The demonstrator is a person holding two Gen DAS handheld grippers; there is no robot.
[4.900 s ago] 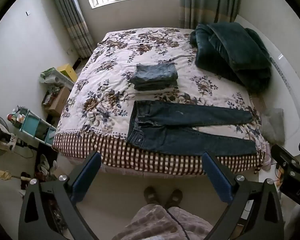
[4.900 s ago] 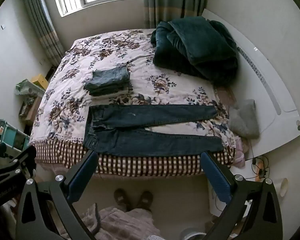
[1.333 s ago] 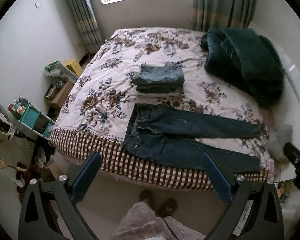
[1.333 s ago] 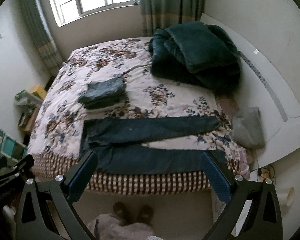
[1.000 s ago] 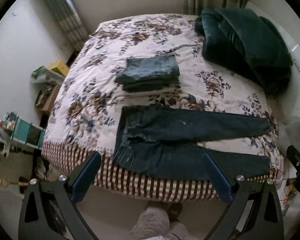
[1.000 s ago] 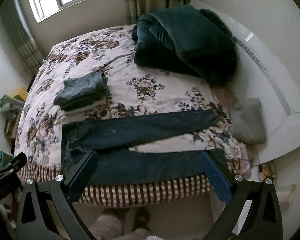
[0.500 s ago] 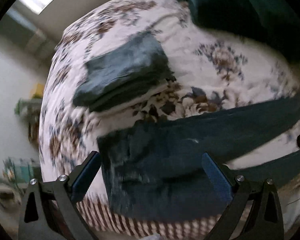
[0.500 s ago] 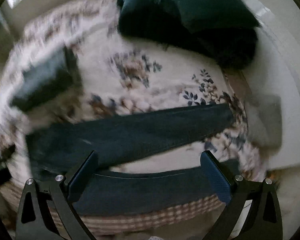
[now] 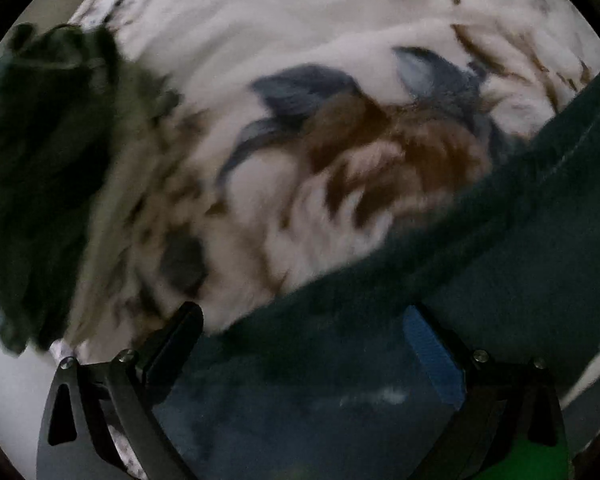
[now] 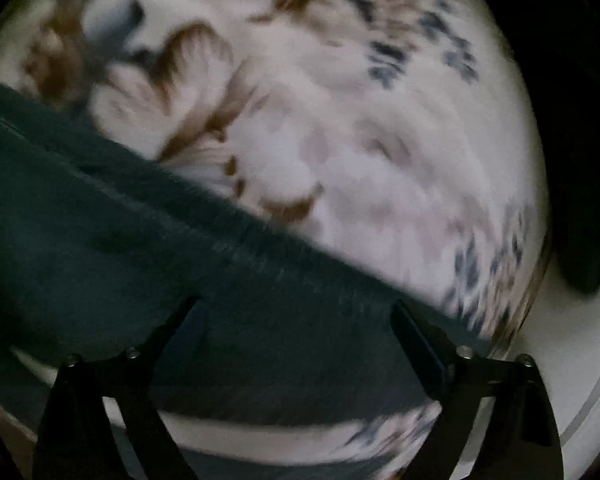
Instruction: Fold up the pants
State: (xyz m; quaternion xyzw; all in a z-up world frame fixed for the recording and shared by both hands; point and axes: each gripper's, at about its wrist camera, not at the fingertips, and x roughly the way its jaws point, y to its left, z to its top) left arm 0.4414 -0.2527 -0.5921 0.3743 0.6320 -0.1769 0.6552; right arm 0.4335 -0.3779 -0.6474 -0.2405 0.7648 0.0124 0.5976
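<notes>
Dark blue jeans (image 9: 440, 280) lie spread flat on the floral bedspread (image 9: 300, 60). In the left wrist view my left gripper (image 9: 304, 332) is open, low over the waist end of the far leg, its fingers straddling the denim edge. In the right wrist view the same far leg (image 10: 180, 248) crosses the frame, and my right gripper (image 10: 296, 316) is open, close above its ankle end. Both views are motion-blurred. Whether the fingers touch the cloth cannot be told.
A stack of folded jeans (image 9: 40, 160) lies on the bed to the left of the left gripper. The white headboard (image 10: 580, 380) and a dark green blanket (image 10: 588, 220) are at the right of the right gripper. The near leg (image 10: 220, 460) shows below the right gripper.
Both grippers have dropped fast from above the room down to just over the far leg of the jeans. Jaws stay open.
</notes>
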